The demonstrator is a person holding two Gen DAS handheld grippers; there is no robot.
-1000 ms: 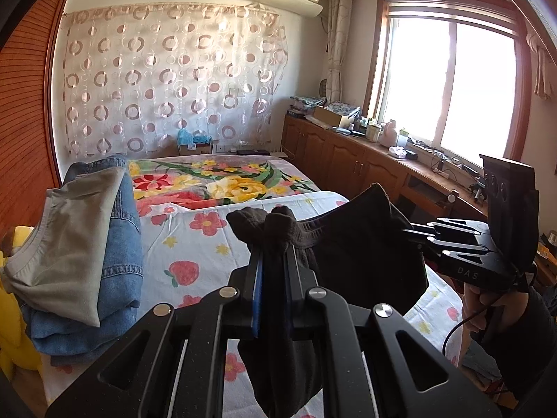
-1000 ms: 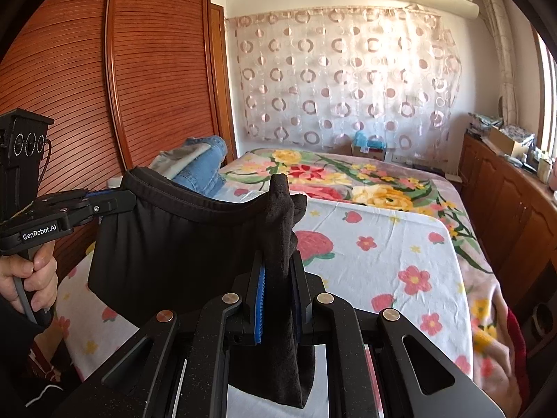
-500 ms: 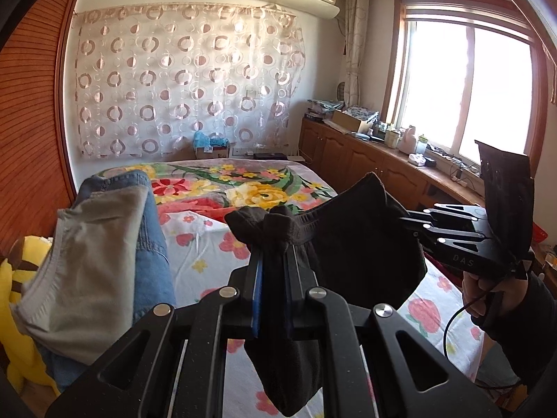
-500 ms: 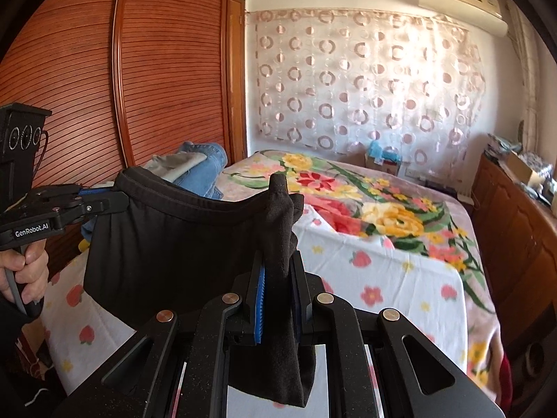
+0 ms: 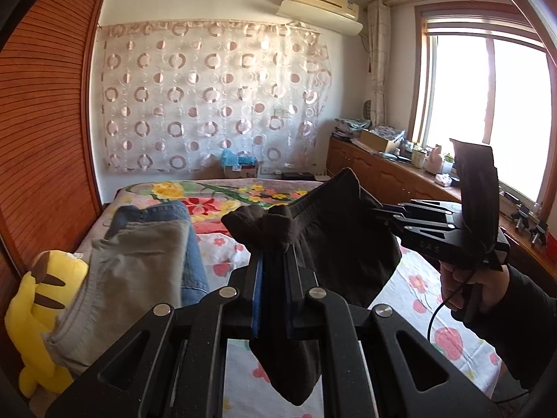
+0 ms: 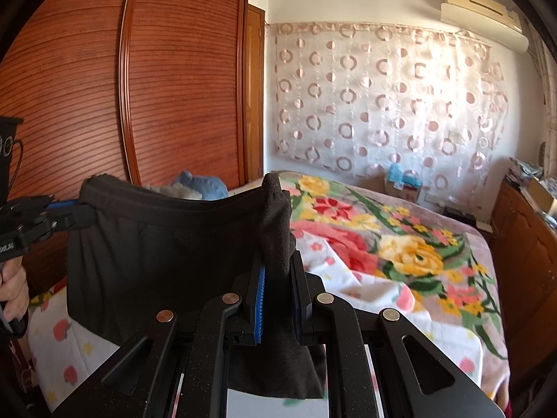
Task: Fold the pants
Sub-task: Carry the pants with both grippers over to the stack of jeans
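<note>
The black pants [image 5: 344,244] hang in the air above the bed, stretched by the waistband between both grippers. My left gripper [image 5: 273,261] is shut on one waistband corner; the cloth bunches above its jaws and hangs below. My right gripper [image 6: 278,271] is shut on the other corner. In the right wrist view the pants [image 6: 156,254] spread flat to the left, up to the left gripper [image 6: 75,214]. In the left wrist view the right gripper [image 5: 379,214] shows at the right, held by a hand. The legs' lower ends are hidden.
A bed with a floral sheet [image 6: 400,254] lies below. A pile of jeans and a grey garment [image 5: 139,261] and a yellow plush toy [image 5: 34,313] sit at its left side. A wooden wardrobe [image 6: 156,87] stands left, low cabinets [image 5: 390,174] under the window right.
Both grippers have risen and tilted upward with the pants; the bed sits lower in both views and more wall and ceiling shows. The grip on the waistband is unchanged.
</note>
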